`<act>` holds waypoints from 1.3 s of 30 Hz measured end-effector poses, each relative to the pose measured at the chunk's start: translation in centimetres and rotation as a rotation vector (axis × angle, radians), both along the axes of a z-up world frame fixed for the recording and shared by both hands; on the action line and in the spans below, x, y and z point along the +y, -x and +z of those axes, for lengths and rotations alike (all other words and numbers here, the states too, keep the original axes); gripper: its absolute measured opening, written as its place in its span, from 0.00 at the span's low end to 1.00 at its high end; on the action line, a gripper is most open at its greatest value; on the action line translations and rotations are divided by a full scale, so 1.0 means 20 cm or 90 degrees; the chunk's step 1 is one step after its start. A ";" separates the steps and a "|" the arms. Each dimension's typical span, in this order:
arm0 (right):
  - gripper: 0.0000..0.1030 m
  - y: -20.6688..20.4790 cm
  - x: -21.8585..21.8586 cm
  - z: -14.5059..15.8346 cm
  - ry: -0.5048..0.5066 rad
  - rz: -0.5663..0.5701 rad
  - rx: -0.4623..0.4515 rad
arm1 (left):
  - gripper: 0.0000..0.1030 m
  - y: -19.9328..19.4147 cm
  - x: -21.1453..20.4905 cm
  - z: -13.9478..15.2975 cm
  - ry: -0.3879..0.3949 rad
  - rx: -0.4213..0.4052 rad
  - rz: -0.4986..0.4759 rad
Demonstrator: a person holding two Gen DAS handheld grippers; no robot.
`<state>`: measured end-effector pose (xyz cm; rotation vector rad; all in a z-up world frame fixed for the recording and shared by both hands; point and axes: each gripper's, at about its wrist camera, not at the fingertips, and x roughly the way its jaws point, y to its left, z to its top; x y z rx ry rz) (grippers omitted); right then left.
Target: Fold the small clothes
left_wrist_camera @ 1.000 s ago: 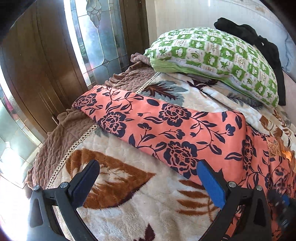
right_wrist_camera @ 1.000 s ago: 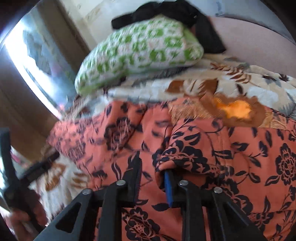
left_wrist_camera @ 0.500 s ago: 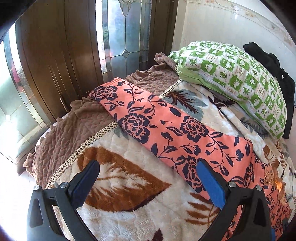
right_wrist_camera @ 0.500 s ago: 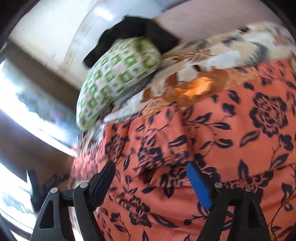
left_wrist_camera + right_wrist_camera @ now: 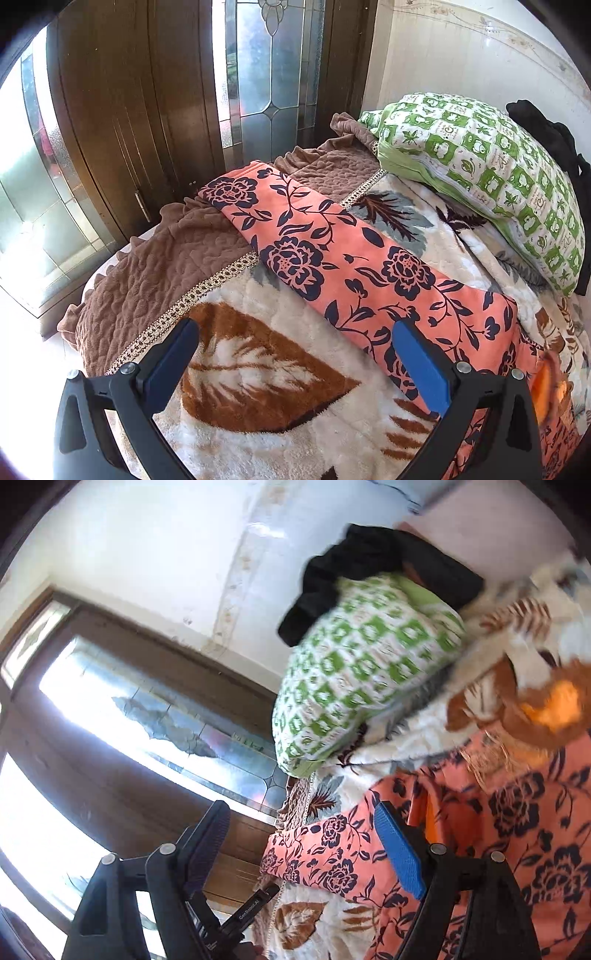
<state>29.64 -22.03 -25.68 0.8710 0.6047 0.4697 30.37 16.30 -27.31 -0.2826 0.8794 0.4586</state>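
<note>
Your left tool (image 5: 295,365) gapes wide, empty, over the fleece blanket (image 5: 258,387); the coral floral garment (image 5: 354,273) lies folded long just ahead of it. Your right tool (image 5: 306,845) is spread too, nothing clamped, garment under its right finger.

The garment (image 5: 354,273) lies across the blanket (image 5: 258,369) (pillow (image 5: 487,173) behind it), doors (image 5: 122,110) left.

My right gripper (image 5: 301,843) is wide open, nothing btw jaws. Orange floral cloth (image 5: 517,830) lies just right of it; green pillow (image 5: 365,683) is above the cloth.
</note>
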 end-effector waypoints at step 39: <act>0.25 0.18 -0.04 -0.85 0.172 -0.080 0.094 | 0.64 -0.38 0.90 -0.33 0.341 -0.007 0.024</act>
